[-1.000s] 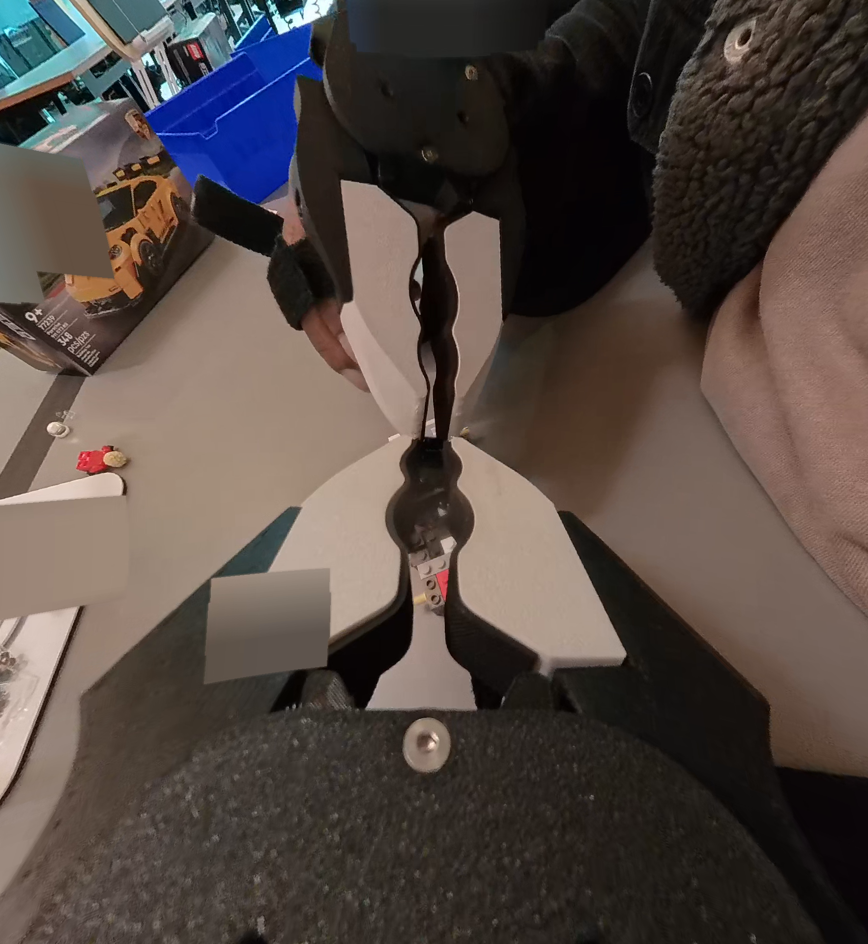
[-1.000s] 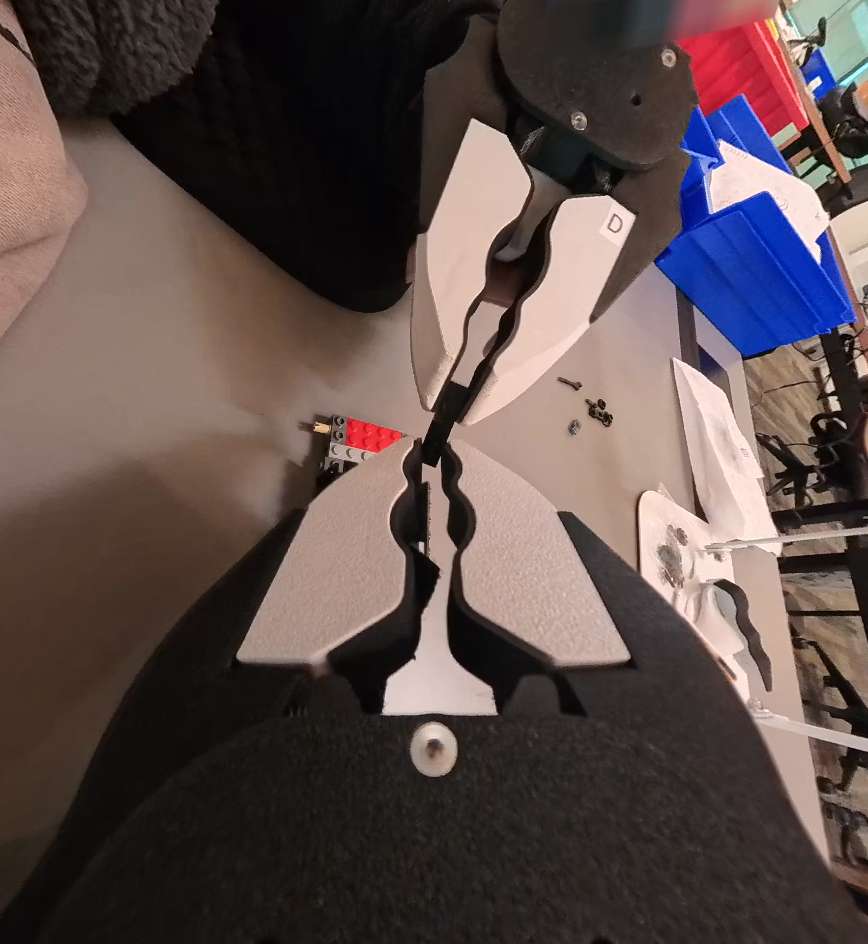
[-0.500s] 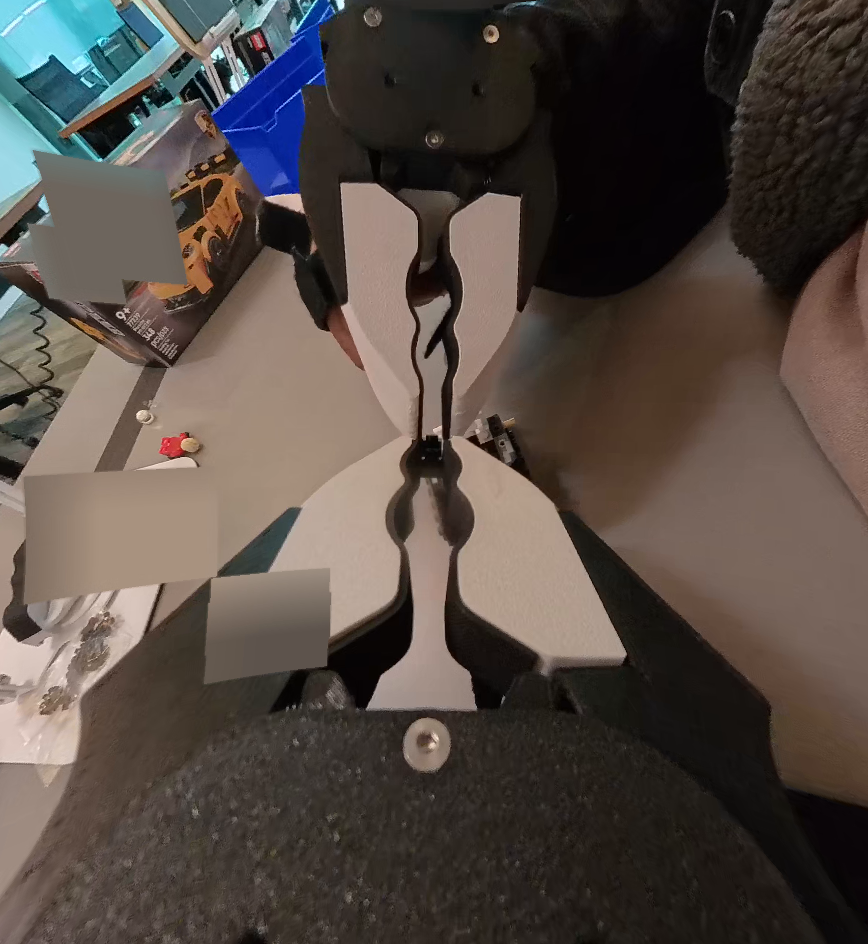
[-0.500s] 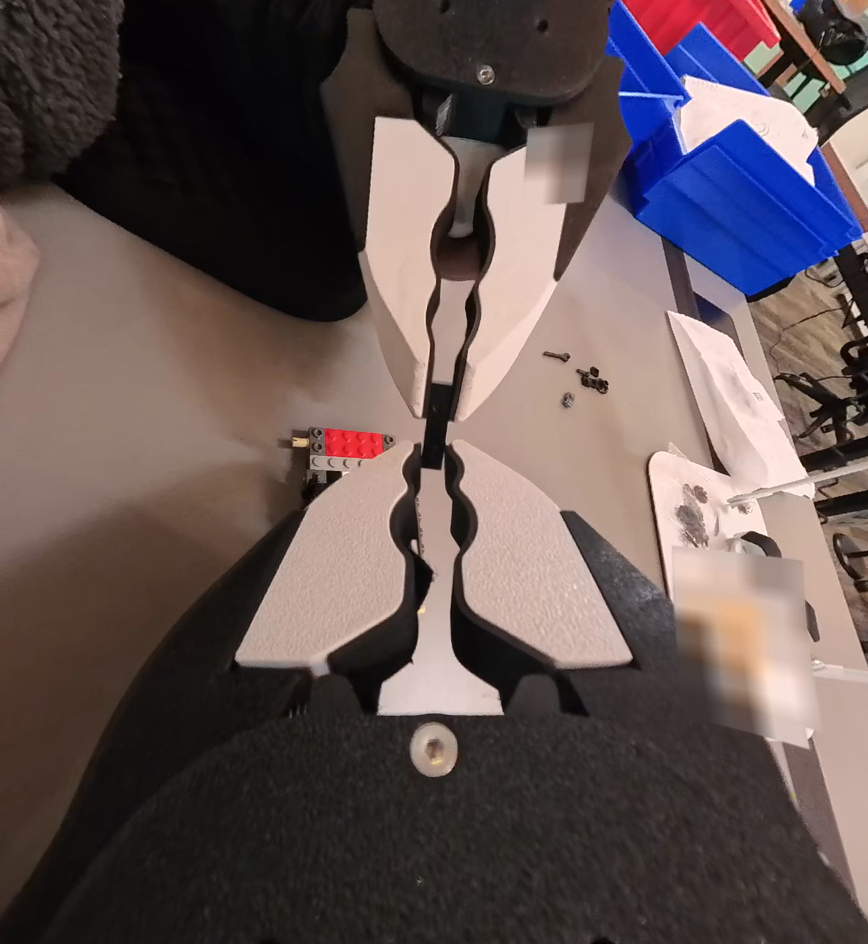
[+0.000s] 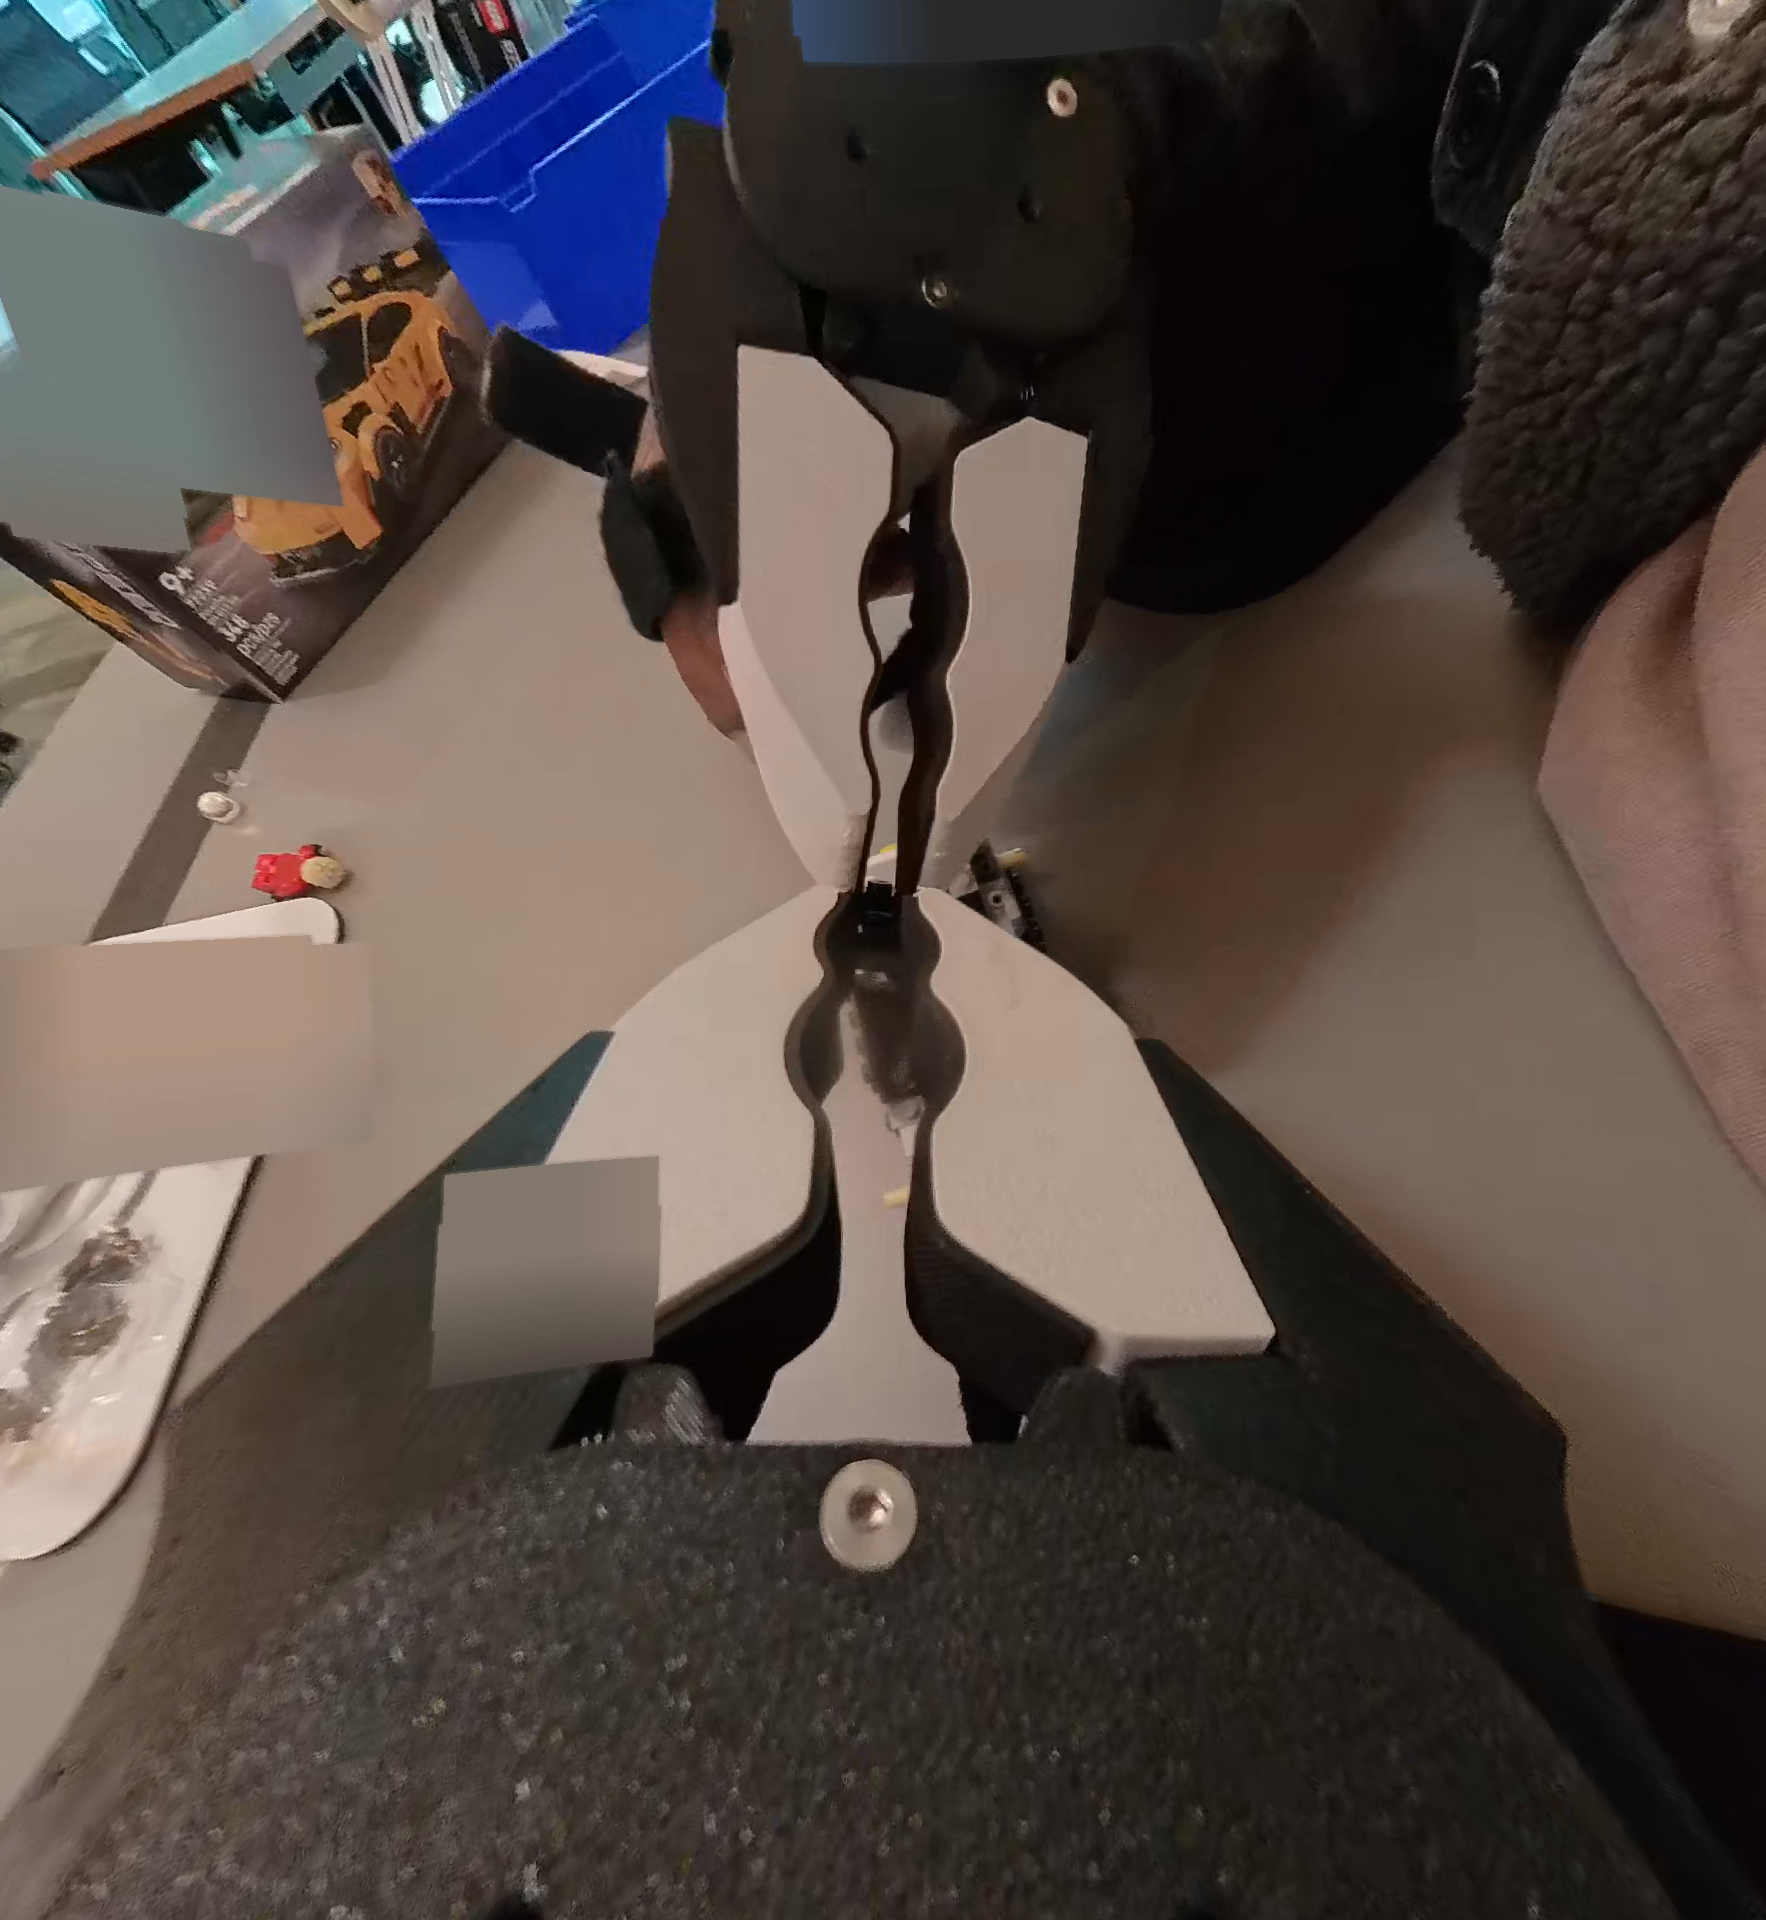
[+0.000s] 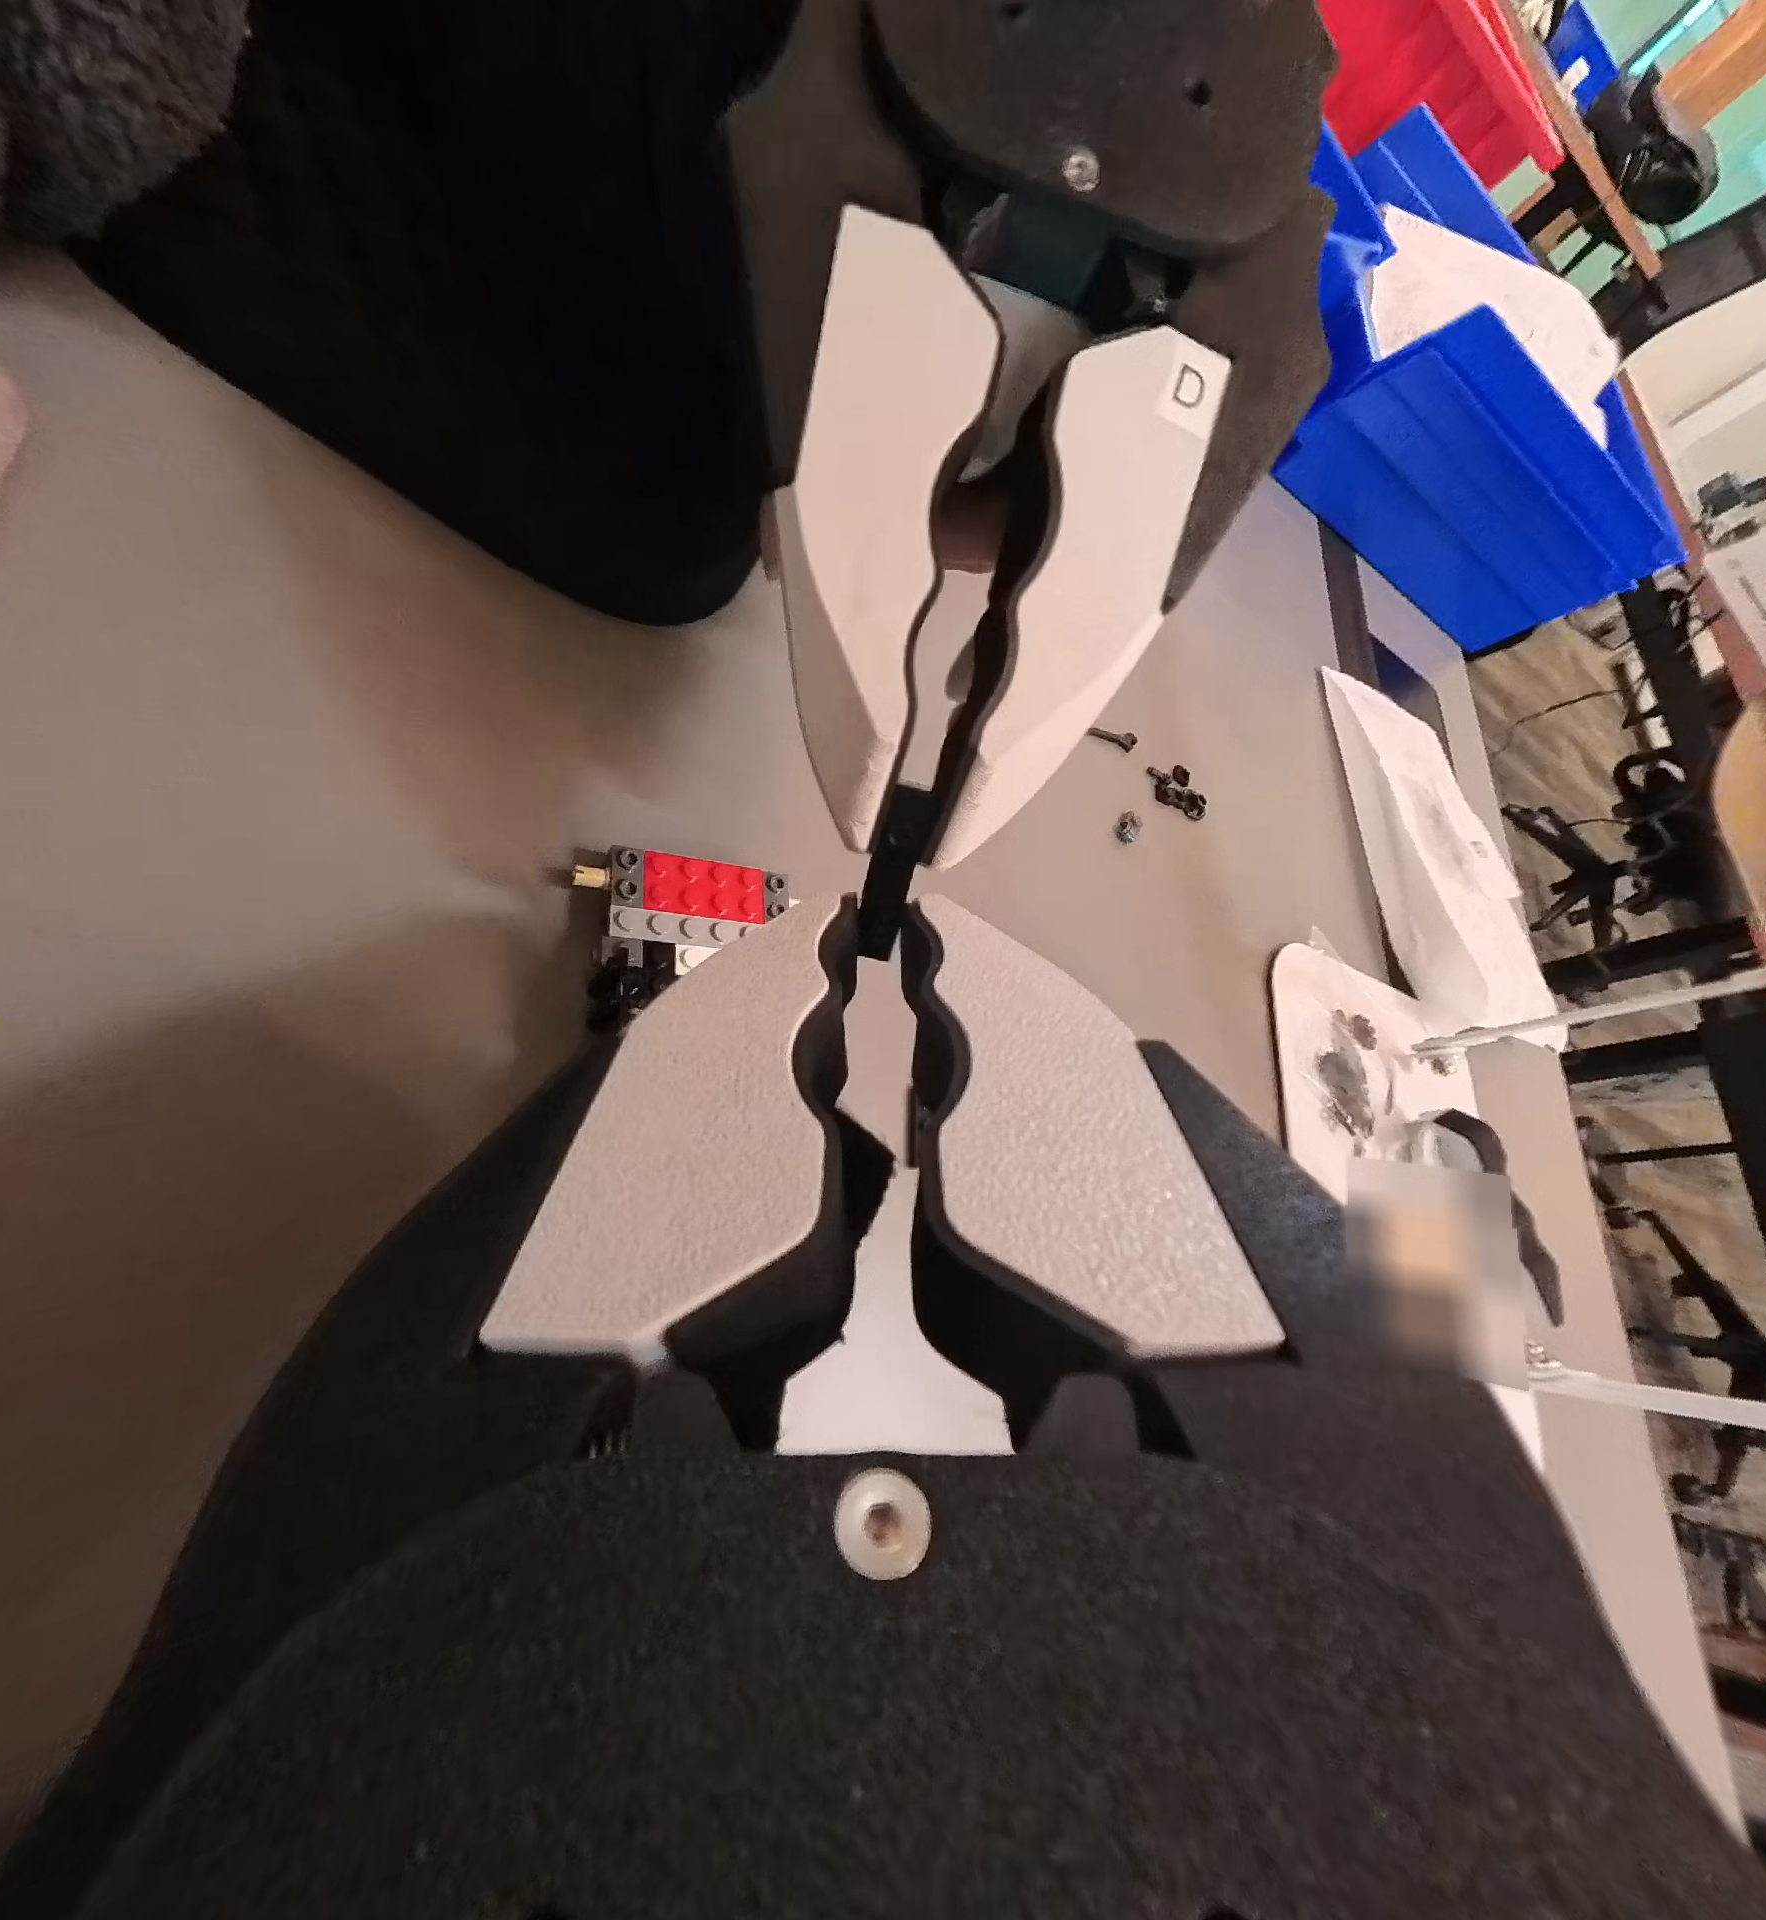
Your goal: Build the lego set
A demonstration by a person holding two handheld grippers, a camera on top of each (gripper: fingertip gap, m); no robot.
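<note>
Right now both grippers meet tip to tip above the grey table (image 6: 235, 727), sharing one long black lego strip (image 6: 884, 883). The left gripper (image 6: 894, 821) is clamped on its far end; the right gripper (image 6: 879, 935) pinches its near end. Beneath them, toward the table's near edge, sits a partly built lego piece with a red studded plate (image 6: 702, 883) on grey.

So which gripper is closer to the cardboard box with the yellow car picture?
Right. The right gripper hangs beside the cardboard box, level with it; the left gripper sits farther back across the grey table.
</note>
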